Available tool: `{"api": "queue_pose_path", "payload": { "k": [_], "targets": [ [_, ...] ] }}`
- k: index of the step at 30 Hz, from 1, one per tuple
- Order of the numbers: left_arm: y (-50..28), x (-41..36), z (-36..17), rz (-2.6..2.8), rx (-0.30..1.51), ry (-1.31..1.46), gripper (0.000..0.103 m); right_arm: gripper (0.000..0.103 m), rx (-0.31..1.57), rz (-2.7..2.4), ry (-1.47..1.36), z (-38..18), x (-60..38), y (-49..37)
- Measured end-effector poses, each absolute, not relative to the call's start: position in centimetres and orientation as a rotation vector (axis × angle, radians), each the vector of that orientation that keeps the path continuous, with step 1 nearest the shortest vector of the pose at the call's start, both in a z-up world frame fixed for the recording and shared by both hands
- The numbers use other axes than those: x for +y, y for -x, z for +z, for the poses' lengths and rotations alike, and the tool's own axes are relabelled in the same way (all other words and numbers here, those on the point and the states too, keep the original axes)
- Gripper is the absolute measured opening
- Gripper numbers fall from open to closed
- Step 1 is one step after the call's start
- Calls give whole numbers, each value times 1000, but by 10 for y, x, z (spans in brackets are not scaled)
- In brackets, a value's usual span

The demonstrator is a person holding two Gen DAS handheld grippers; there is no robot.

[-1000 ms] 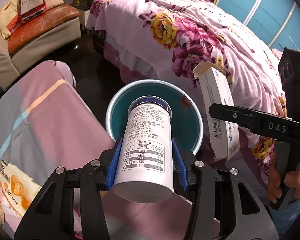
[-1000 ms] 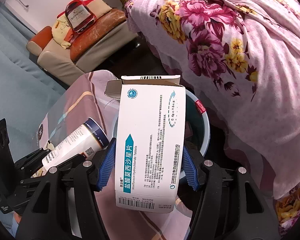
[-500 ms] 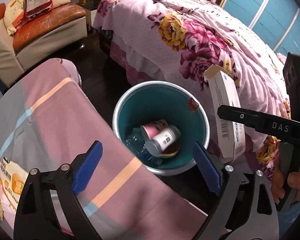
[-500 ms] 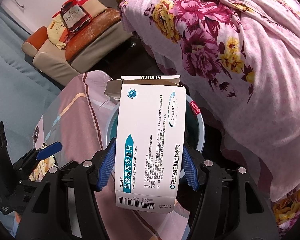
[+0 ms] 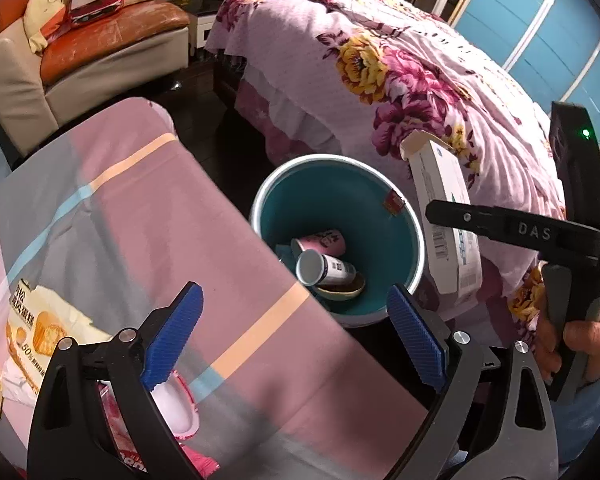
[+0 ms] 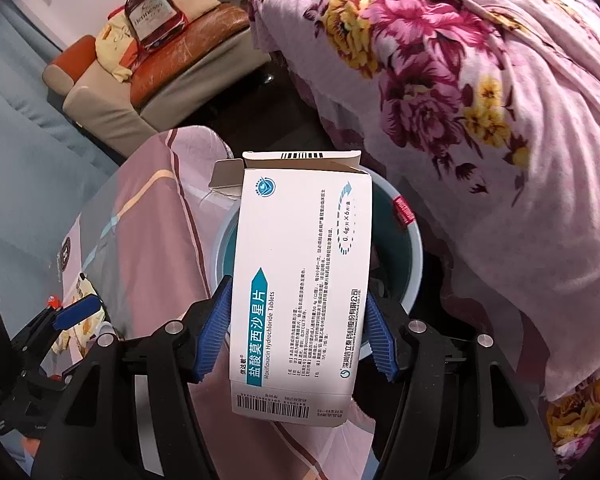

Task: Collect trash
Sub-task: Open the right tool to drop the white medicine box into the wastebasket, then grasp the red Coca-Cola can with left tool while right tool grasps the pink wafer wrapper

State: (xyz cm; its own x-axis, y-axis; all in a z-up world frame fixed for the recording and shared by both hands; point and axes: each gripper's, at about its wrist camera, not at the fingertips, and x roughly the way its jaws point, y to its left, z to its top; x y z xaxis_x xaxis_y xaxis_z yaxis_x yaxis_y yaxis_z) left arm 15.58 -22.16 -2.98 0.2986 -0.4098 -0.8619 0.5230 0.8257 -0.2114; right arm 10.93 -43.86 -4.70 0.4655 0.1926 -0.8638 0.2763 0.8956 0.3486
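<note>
Right gripper [image 6: 298, 334] clamps the medicine carton [image 6: 300, 280] at its long edges over the bin [image 5: 414, 220]; light, crushable, flap open; left gripper [image 5: 296, 336] spread, empty.

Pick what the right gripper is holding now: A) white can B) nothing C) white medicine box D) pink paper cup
C: the right gripper has its blue pads pressed on both sides of the white medicine box, held above the teal bin; the white can and pink paper cup lie inside the bin.
</note>
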Motion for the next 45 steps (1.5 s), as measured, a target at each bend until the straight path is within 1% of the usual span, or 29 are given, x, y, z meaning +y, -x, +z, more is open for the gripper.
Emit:
{"api": "queue_pose_path", "payload": {
  "k": [4, 7, 8, 10, 15, 20, 26, 39, 45],
  "targets": [
    [-155, -212, -32, -612, 1112, -110, 94, 60, 1112, -55, -462, -49, -430, -117],
    [-156, -205, -33, -604, 1114, -103, 94, 63, 1119, -63, -453, -49, -426, -121],
    [-156, -203, -33, -602, 1114, -101, 94, 68, 1123, -64, -462, -50, -426, -122],
    [-156, -198, -32, -596, 1112, -95, 94, 73, 1126, -70, -473, -50, -425, -123],
    [-154, -186, -31, -585, 1110, -87, 94, 73, 1136, -69, -460, -46, -416, -123],
    [-148, -168, -29, -566, 1111, -66, 94, 76, 1139, -64, -443, -38, -404, -120],
    [-133, -133, -25, -515, 1112, -22, 94, 77, 1159, -16, -400, -29, -374, -115],
    [-81, -11, -20, -284, 1118, 171, 94, 77, 1197, 166, -265, -11, -262, -89],
    [-55, 52, -16, -148, 1105, 304, 94, 77, 1209, 259, -198, -2, -208, -77]
  ]
}}
